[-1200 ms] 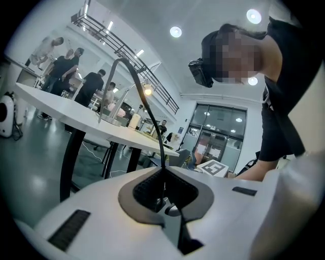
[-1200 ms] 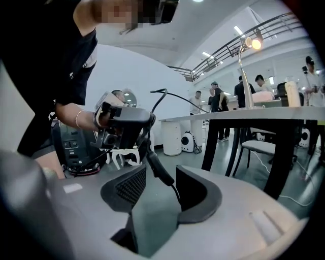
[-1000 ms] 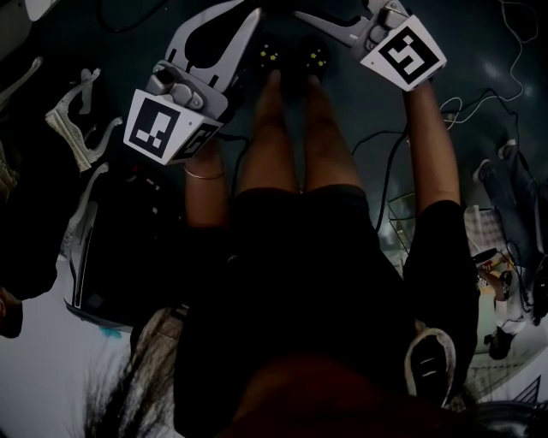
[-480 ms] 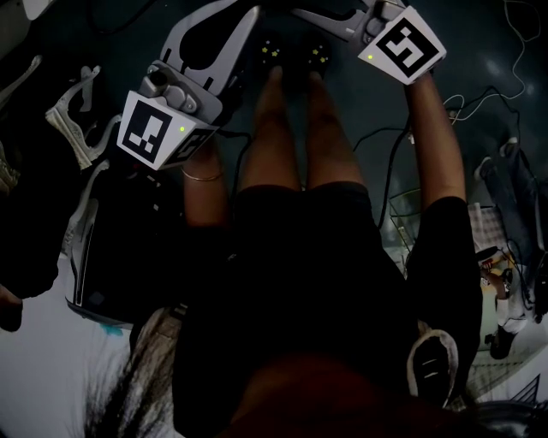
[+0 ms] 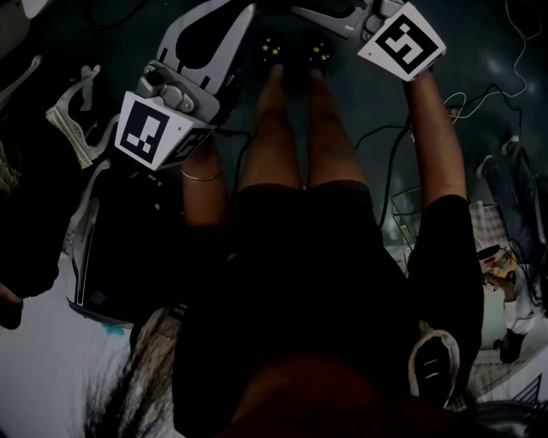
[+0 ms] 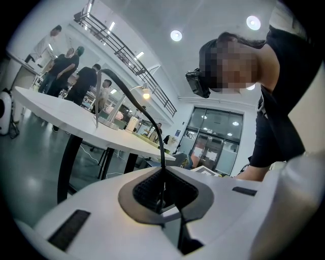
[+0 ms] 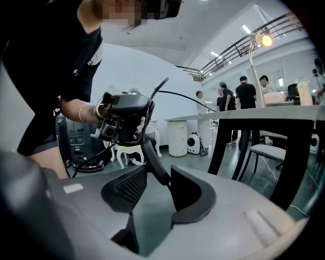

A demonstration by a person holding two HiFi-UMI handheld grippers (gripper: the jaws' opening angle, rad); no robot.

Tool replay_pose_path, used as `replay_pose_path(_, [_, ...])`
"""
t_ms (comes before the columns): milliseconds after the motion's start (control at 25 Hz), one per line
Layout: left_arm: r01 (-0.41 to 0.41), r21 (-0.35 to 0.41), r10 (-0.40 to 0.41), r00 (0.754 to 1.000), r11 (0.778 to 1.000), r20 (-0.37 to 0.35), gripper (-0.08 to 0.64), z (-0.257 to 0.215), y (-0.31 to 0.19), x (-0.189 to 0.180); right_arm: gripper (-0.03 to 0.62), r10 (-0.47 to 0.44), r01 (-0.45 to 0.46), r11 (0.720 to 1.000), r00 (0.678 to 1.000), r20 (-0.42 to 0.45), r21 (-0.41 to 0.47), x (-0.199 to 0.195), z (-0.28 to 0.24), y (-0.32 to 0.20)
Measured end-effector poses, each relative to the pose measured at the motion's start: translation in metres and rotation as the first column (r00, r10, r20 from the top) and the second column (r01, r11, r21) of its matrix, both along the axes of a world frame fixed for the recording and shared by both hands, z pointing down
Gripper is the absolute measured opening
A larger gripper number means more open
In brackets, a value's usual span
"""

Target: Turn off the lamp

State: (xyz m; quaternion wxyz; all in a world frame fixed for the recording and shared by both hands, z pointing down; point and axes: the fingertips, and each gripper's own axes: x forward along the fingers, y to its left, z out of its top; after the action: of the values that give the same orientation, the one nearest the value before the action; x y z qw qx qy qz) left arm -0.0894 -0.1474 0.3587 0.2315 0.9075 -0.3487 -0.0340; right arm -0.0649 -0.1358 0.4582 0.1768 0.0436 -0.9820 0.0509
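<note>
The lamp point(image 7: 263, 38) stands on a white table, its head lit; it also glows in the left gripper view as the lamp point(image 6: 146, 94). A thin black cord point(image 6: 160, 147) rises out of my left gripper point(image 6: 162, 190), which is shut on it. My right gripper point(image 7: 157, 188) faces the left gripper point(image 7: 123, 119). Its jaws are closing with a black oblong piece of the cord point(image 7: 154, 163) between them, a gap still on the left pad's side. In the dim head view the left gripper point(image 5: 248, 12) and right gripper point(image 5: 296, 11) meet above the person's feet.
The white table point(image 6: 76, 122) has black legs point(image 7: 284, 152), and a chair point(image 7: 264, 151) sits under it. Several people point(image 6: 68, 76) stand behind it. A black case point(image 7: 76, 142) and a white chair point(image 7: 129, 152) are on the floor. Loose cables point(image 5: 390, 162) trail over the dark floor.
</note>
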Motion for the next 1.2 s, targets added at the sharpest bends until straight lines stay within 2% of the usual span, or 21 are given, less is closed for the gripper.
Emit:
replay_pose_path(240, [0.008,-0.008,-0.008,1.0,1.0,-0.002,0.021,0.002,0.001,-0.001,0.14,0.003,-0.003,1.0,1.0,-0.012,0.019,-0.001,0.002,0.001])
replay_pose_path(440, [0.02,-0.023,-0.021,0.999,1.0,-0.033,0.021,0.003,0.0,-0.002,0.137,0.012,-0.011,1.0,1.0,-0.025,0.027,0.0,0.004,0.002])
replay_pose_path(880, [0.021,-0.027,-0.022,0.999,0.999,-0.027,0.021,0.006,0.002,-0.005,0.129,-0.018,0.019,0.999,0.999,-0.051,0.03,-0.003,0.009,0.008])
replay_pose_path(1000, [0.024,-0.032,-0.025,0.999,0.999,-0.028,0.021,0.006,0.001,-0.007,0.089,-0.046,0.051,0.997,0.996,-0.081,0.06,-0.005,0.013,0.014])
replay_pose_path(1200, [0.018,-0.034,-0.019,1.0,0.999,-0.02,0.021,0.008,0.002,-0.006,0.091,-0.031,0.035,0.998,0.996,-0.081,0.057,-0.004,0.014,0.015])
